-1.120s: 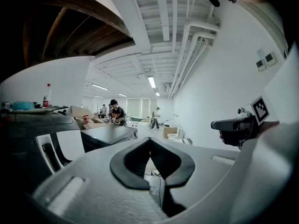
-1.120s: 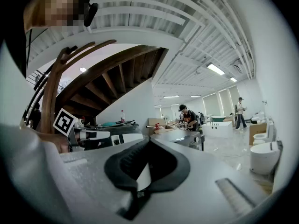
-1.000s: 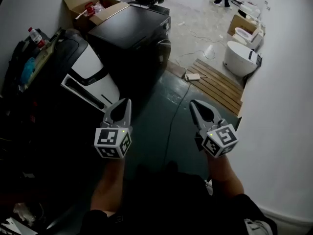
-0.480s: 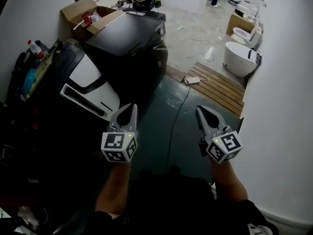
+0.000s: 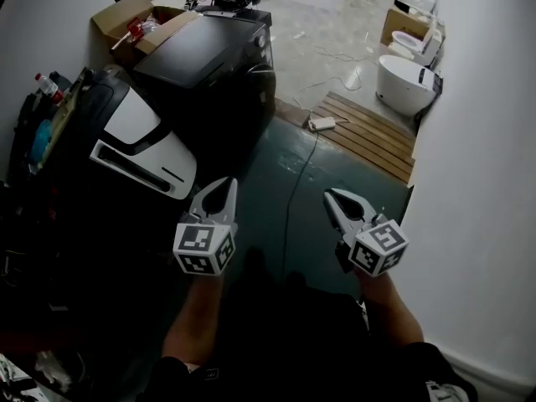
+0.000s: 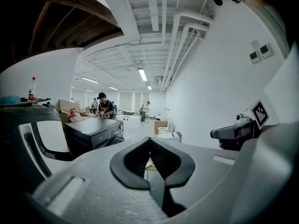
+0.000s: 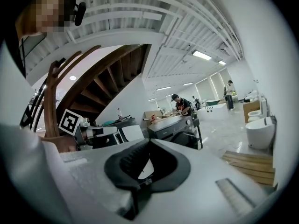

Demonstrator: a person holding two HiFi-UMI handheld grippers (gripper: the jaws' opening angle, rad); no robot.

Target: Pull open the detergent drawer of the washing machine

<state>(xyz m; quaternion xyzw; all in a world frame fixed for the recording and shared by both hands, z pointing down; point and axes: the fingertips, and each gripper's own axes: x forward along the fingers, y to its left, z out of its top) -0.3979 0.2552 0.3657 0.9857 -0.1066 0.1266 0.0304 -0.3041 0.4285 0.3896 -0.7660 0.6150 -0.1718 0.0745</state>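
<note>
Two washing machines stand at the left of the head view. The far one is a black machine (image 5: 205,53). The nearer dark machine (image 5: 100,107) has a white front panel (image 5: 142,162) with a long slot. I cannot tell which part is the detergent drawer. My left gripper (image 5: 223,184) is shut and empty, a short way right of the white panel and not touching it. My right gripper (image 5: 329,196) is shut and empty over the dark green floor. The left gripper (image 6: 149,139) sees the black machine (image 6: 93,132) ahead. The right gripper (image 7: 148,141) sees it too (image 7: 173,125).
An open cardboard box (image 5: 138,19) sits behind the machines and a bottle (image 5: 48,86) stands at far left. A cable (image 5: 293,195) runs over the floor to an adapter (image 5: 321,124) beside a wooden slat pallet (image 5: 364,136). A white toilet (image 5: 406,82) and white wall (image 5: 477,182) are at the right.
Both grippers, still shut, have slipped a little lower in the head view, and the right one has rolled slightly. The machines have shifted left as the view moved.
</note>
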